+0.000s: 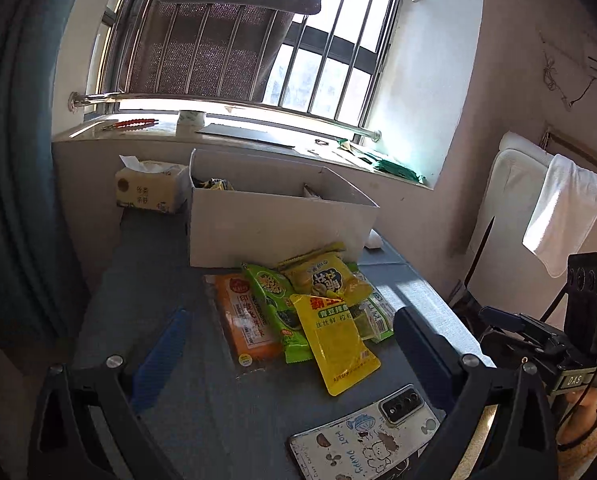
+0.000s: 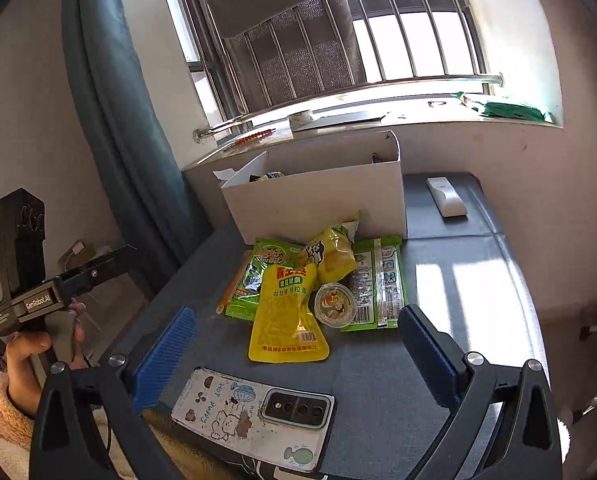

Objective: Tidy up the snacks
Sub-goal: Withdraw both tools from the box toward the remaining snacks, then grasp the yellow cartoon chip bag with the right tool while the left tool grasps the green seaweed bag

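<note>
A pile of snack packets lies on the grey table in front of a white open box [image 1: 282, 224] [image 2: 318, 200]. On top is a long yellow pouch [image 1: 334, 344] [image 2: 284, 316]. Beside it lie a puffy yellow bag [image 1: 326, 276] [image 2: 332, 254], a green packet [image 1: 276, 308] [image 2: 258, 276], an orange packet [image 1: 244, 320], a green-edged clear packet [image 2: 378, 284] and a small round jelly cup [image 2: 335, 305]. The box holds a few packets. My left gripper [image 1: 286, 356] and my right gripper [image 2: 296, 358] are both open and empty, a little short of the pile.
A phone in a cartoon case [image 1: 362, 436] [image 2: 254, 420] lies near the front table edge. A tissue pack [image 1: 150, 186] stands left of the box, a white remote [image 2: 446, 196] to its right. A windowsill, a blue curtain [image 2: 110, 92] and a white towel [image 1: 558, 216] surround the table.
</note>
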`<state>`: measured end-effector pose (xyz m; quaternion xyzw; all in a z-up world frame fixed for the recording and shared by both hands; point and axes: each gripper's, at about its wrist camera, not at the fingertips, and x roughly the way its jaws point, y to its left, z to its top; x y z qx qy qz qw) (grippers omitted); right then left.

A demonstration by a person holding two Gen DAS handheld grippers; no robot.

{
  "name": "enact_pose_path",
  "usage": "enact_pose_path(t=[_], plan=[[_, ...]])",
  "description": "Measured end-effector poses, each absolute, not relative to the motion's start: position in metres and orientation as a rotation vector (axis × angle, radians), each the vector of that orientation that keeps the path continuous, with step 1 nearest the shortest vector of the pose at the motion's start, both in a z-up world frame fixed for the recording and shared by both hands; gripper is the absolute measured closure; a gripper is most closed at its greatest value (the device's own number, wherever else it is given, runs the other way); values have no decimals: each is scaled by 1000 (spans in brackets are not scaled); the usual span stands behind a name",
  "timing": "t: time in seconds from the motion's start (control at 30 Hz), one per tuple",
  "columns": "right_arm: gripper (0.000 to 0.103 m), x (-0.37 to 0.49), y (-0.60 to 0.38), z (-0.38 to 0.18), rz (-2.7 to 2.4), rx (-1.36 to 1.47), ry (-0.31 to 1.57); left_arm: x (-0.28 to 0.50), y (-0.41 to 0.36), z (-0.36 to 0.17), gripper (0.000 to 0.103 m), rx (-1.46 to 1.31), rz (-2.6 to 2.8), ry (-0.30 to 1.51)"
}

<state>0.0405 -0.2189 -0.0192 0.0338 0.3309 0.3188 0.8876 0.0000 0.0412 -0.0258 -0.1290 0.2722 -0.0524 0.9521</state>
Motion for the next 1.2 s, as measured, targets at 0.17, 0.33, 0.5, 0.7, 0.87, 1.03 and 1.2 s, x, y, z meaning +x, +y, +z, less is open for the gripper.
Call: enact_pose_path(t=[0.17, 0.33, 0.5, 0.7, 0.87, 1.03, 1.2], plan=[[0, 39, -214, -53, 633, -20, 806, -5, 38, -53, 0, -238, -72, 633], [0, 45, -211, -57, 647, 16, 813, 0, 35, -54, 0, -231, -80, 641], [0, 58, -206, -58, 666, 50, 817, 3, 32, -57, 0, -223, -92, 652], [0, 118, -186, -56, 754, 132, 873, 6, 29, -59, 0, -210, -96, 657], [0, 180, -150, -64, 740, 100, 920, 10, 35, -66, 0, -247, -100, 678], [0, 226, -117, -82, 691, 36, 996, 11, 44, -71, 0, -274, -86, 693], [57, 236, -100, -94, 658, -30, 1016, 16, 52, -78, 0, -314, -79, 711]])
